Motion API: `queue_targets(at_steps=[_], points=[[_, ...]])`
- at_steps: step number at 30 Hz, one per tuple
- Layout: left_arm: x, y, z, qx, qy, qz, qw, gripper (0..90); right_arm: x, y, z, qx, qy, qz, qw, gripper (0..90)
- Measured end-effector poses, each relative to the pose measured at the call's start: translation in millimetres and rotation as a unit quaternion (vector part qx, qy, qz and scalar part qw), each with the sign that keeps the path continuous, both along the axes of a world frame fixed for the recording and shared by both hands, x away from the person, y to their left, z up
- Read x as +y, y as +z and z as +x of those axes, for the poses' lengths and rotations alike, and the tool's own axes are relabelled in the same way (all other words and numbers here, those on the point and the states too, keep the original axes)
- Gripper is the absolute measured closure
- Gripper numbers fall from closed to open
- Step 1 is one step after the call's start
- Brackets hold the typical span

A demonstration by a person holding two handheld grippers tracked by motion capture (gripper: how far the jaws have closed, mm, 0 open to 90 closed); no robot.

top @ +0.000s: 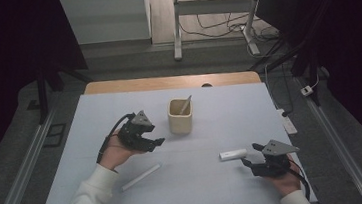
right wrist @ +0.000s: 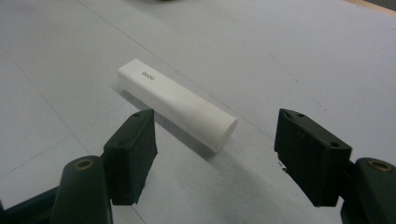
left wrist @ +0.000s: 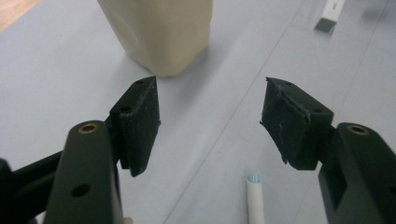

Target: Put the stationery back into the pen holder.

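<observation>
Your two grippers, left gripper (top: 159, 142) and right gripper (top: 251, 154), are black with grey triangular top plates. Before you, the table (top: 230, 107) has a pale blue-grey cover with a tan wooden far edge. On it are a cream cup (top: 179, 116), a white tube (top: 233, 154) with small dark lettering, and a white stick (top: 141, 177).

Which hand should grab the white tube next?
Right. Its tongs stand open just short of the tube, which lies apart on the mat. The left tongs face the cup.
</observation>
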State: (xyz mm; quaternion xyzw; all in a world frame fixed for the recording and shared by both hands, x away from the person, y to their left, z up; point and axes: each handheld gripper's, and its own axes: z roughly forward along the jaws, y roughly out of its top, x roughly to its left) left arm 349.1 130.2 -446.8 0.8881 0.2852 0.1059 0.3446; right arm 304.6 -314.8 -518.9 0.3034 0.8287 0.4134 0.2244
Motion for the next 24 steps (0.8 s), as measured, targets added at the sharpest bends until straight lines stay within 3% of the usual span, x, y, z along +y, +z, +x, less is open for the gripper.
queue_targets(at_steps=[9,15,24], points=[[0.4,-8.2,-6.4,0.023,-0.016,0.034,0.999,35.3,0.1,-0.4,-0.2,0.002,-0.001,0.0,1.0,29.2],[-6.8,-14.6,-8.4,0.04,-0.033,0.065,0.9965,34.3,-0.2,0.0,-0.2,0.001,0.0,-0.002,1.0,29.2],[-12.1,-22.9,-11.1,0.055,-0.04,0.092,0.9934,34.2,-0.4,0.0,-0.5,0.002,0.0,-0.002,1.0,29.1]])
